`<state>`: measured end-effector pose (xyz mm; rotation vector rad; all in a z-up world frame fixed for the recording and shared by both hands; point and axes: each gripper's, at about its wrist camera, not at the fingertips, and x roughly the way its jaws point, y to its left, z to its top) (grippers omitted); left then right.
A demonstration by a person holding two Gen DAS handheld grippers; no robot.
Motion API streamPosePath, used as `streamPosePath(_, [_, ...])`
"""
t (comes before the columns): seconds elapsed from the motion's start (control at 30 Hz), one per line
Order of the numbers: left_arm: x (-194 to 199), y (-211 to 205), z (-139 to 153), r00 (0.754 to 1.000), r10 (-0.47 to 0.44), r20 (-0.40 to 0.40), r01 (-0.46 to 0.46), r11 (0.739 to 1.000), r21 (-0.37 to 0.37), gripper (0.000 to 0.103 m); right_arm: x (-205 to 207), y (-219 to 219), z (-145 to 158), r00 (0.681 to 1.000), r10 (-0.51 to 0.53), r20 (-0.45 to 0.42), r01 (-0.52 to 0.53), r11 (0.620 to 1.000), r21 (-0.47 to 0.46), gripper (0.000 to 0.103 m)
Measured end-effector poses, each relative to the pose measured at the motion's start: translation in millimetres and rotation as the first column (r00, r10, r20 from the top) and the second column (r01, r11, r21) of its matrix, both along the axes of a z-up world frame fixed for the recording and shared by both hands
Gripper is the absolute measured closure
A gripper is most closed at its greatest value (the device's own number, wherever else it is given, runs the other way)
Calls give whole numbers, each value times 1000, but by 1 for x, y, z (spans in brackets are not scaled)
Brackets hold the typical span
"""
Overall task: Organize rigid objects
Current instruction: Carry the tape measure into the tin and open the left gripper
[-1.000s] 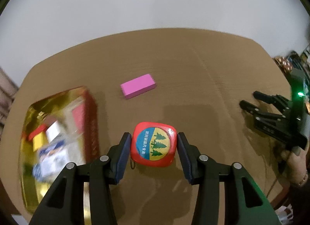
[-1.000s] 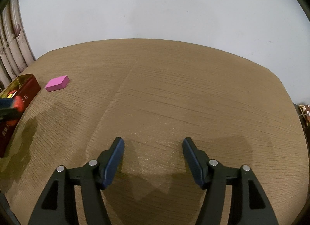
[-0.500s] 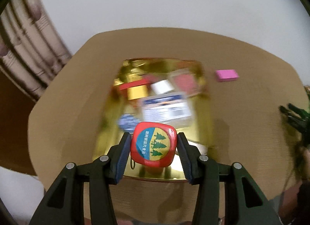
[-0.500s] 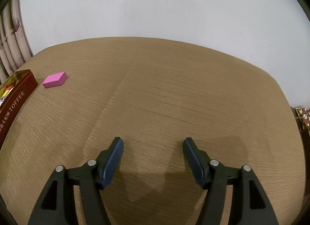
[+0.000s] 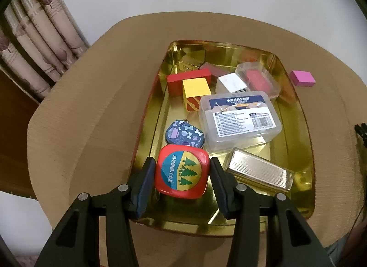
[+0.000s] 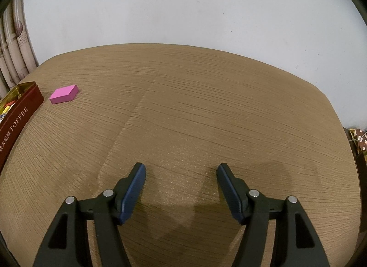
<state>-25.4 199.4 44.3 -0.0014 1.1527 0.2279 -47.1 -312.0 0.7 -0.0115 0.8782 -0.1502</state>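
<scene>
My left gripper (image 5: 182, 172) is shut on a red square tape measure (image 5: 182, 171) with a tree label, held over the near left corner of a gold tin tray (image 5: 305, 152). Inside the tray lie a blue patterned case (image 5: 184, 133), a clear labelled plastic box (image 5: 238, 121), a silver ribbed case (image 5: 259, 171), a red block (image 5: 188, 78), a yellow block (image 5: 196, 91), a white adapter (image 5: 231, 82) and a clear case with red inside (image 5: 259, 78). A pink block (image 5: 302, 78) lies on the table right of the tray. My right gripper (image 6: 181, 170) stands open over bare table, and the pink block (image 6: 64, 94) is far to its left.
The round brown table (image 6: 206, 111) has a white wall behind it. Curtains (image 5: 39, 37) hang at the left. The tray's red "TOFFEE" side (image 6: 16, 117) shows at the left edge of the right wrist view. A patterned item (image 6: 357, 139) sits off the table's right edge.
My left gripper carried the tape measure leftward from mid-table to above the tray and rolled somewhat. The right gripper stayed in place; the left gripper left its view.
</scene>
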Motion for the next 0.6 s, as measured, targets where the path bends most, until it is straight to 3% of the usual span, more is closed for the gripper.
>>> streamPosePath(0.27, [-2,-2,0,1000,-22,20,22,999,26,55,0,-1,0,1000,1,0,-1,1000,0,36])
streamPosePath(0.37, [-9,-4,15,998,-17,66,16,1000,13,44,0,-1,-1,1000,-1,-1,1,1000,-3,35])
streamPosePath(0.6, [-51,-23,56,977,19,212,-22,1000,12,33,0,-3,-1,1000,1,-2,-1,1000,6,34])
